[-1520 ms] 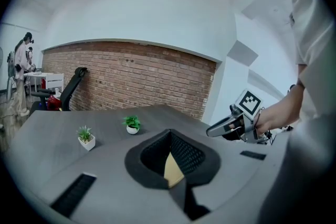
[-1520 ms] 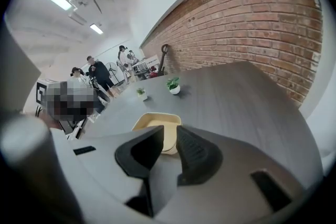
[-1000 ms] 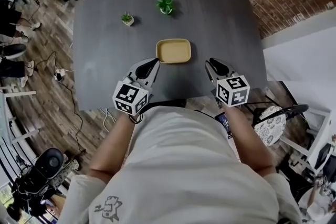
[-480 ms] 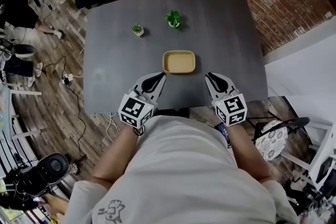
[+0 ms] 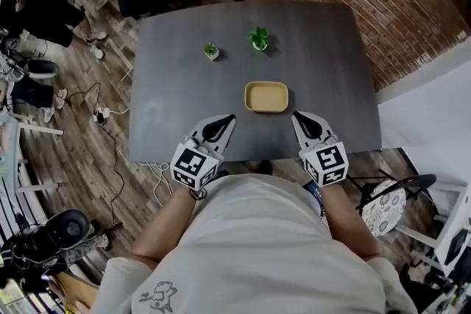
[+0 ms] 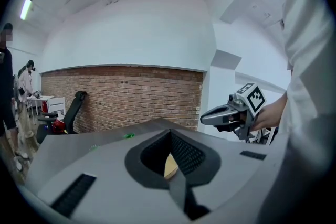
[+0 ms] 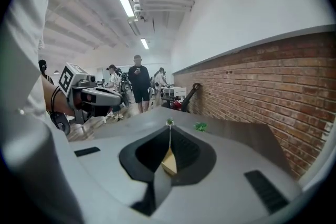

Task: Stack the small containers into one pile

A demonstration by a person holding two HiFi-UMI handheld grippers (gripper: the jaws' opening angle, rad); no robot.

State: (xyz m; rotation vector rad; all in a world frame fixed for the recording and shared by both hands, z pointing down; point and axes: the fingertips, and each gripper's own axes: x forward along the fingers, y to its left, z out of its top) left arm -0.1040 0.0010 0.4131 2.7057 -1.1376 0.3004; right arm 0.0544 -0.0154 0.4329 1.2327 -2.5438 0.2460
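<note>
Head view: tan container [image 5: 266, 96] lies ahead-right of left gripper [image 5: 227, 118].

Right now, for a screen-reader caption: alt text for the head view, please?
A tan rectangular container sits on a dark grey table, flanked at the near edge by the left gripper and right gripper, both empty; the right one's jaws are closing. Two small potted plants stand farther back.
</note>
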